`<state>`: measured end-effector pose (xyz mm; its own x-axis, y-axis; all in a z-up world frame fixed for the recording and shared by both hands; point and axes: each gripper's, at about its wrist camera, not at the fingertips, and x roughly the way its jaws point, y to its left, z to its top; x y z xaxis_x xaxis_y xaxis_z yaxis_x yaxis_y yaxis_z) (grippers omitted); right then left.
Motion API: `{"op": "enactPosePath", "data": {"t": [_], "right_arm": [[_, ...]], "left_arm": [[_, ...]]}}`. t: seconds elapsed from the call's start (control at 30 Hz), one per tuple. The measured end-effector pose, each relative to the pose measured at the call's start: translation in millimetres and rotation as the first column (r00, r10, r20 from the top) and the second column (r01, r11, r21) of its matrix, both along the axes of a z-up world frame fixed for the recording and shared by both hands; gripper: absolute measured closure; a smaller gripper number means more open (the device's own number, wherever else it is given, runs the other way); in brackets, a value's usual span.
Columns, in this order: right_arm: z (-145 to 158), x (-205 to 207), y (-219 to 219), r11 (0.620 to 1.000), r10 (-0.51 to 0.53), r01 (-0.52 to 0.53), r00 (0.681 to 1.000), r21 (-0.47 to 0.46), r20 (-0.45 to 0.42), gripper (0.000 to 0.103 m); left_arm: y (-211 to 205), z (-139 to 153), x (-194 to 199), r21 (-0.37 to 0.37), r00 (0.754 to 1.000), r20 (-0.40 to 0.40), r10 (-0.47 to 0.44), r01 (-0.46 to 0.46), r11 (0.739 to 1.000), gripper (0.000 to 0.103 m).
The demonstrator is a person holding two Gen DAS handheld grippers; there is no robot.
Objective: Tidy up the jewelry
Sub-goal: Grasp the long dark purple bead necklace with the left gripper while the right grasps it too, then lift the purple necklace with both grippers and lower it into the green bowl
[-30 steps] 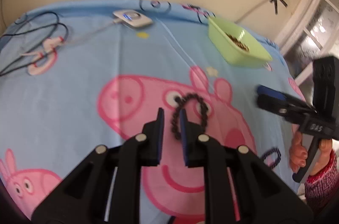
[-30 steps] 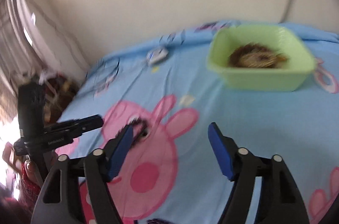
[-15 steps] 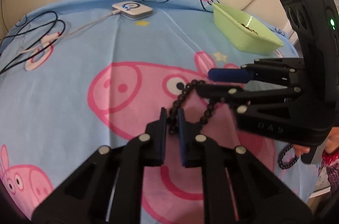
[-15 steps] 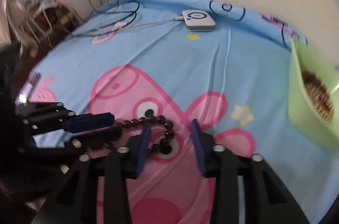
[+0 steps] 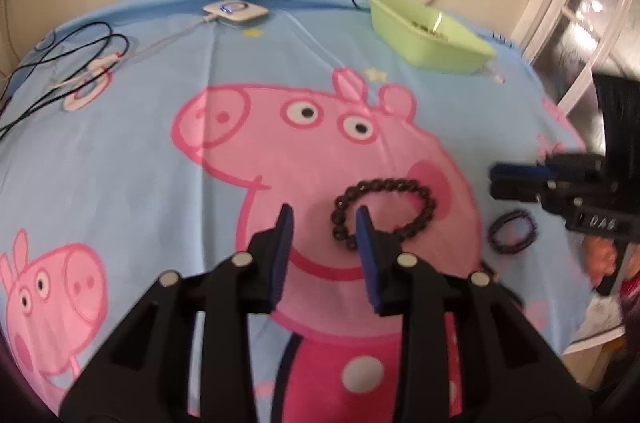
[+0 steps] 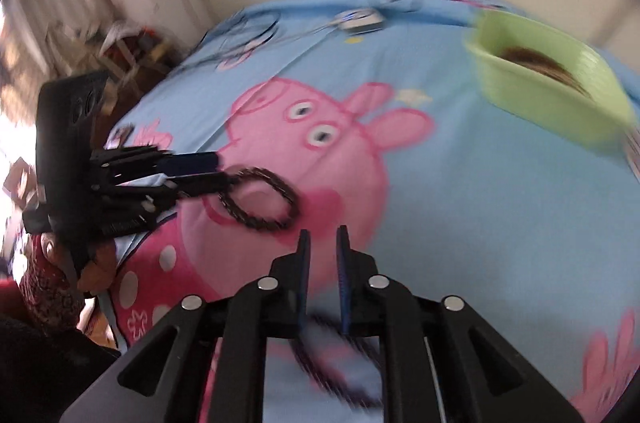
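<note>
beads loose on the pig sheet, both grippers nearby

while the left gripper [image 5: 324, 219] jaws are opening, the black bead bracelet [image 5: 384, 213] lies flat on the sheet w/ its near-left part between the pads, none pressing it. right gripper [image 6: 322, 237] has jaws drawn close w/ a narrow gap and nothing between the tips; a dark blurred bracelet [image 6: 332, 363] lies on the sheet under its fingers. in the left wrist view that small dark bracelet sits just below the right gripper, whose body reads "das". further out: blue cartoon-pig sheet [image 5: 120, 151], green tray [image 5: 430, 37] w/ brownish jewelry inside near the wall, white puck w/ blue ring light [image 5: 236, 11], black cables [image 5: 60, 63] far left. no other writing legible.
</note>
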<state>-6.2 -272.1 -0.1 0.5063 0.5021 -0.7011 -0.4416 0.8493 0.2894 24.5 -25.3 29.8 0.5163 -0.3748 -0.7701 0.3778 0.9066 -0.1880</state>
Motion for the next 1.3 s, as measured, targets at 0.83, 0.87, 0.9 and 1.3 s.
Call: {"op": "enactPosePath", "data": {"t": [0.83,0.87,0.9,1.3], "right_arm": [[-29.2,-38.6,-21.8,0.991,-0.129,0.130,0.987,-0.008,0.092,0.103],[-27.1,-38.4,-23.0,0.991,-0.133,0.131,0.987,0.023,0.090,0.103],[-24.0,-37.6,-25.2,0.989,-0.139,0.134,0.986,0.055,0.092,0.103],[39.1,1.4,-45.4,0.972,-0.219,0.188,0.943,0.142,0.250,0.103]], "left_arm": [[-127.2,-19.1,-42.1,0.047,0.945,-0.018,-0.327,0.327,0.944,0.096],[-125.6,-18.1,-37.4,0.020,0.945,-0.034,-0.326,0.326,0.945,0.096],[-123.2,-16.0,-32.0,-0.004,0.947,-0.041,-0.319,0.320,0.948,0.096],[-135.8,59.9,30.3,-0.082,0.951,0.085,-0.298,0.305,0.949,0.096]]}}
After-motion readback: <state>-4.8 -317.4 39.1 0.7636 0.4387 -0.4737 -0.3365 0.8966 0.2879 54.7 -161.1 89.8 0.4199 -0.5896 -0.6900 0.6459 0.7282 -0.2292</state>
